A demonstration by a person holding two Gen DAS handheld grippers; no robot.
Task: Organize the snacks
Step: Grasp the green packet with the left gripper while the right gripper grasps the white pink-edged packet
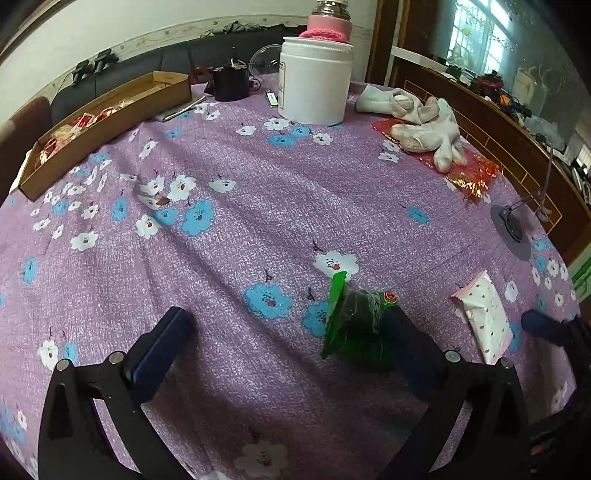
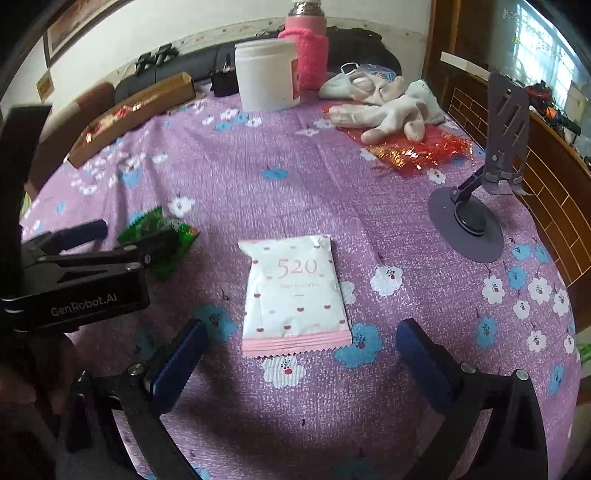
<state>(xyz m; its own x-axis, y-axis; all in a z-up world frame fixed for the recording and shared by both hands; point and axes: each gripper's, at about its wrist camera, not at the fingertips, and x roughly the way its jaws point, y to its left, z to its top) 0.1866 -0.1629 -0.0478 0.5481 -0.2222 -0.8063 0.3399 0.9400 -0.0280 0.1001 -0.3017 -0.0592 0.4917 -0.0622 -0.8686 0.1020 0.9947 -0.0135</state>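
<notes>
A green snack packet stands tilted on the purple flowered cloth, leaning against the inner face of my left gripper's right finger. My left gripper is open wide and grips nothing; it also shows in the right wrist view with the green packet. A white and pink packet marked 520 lies flat just ahead of my open right gripper, between its fingers' line; it also shows in the left wrist view. A long cardboard box with red and gold snacks sits at the far left.
A white jar and a pink-sleeved flask stand at the back. White gloves lie on red and gold foil at the right. A grey phone stand sits near the right edge. A black cup is beside the box.
</notes>
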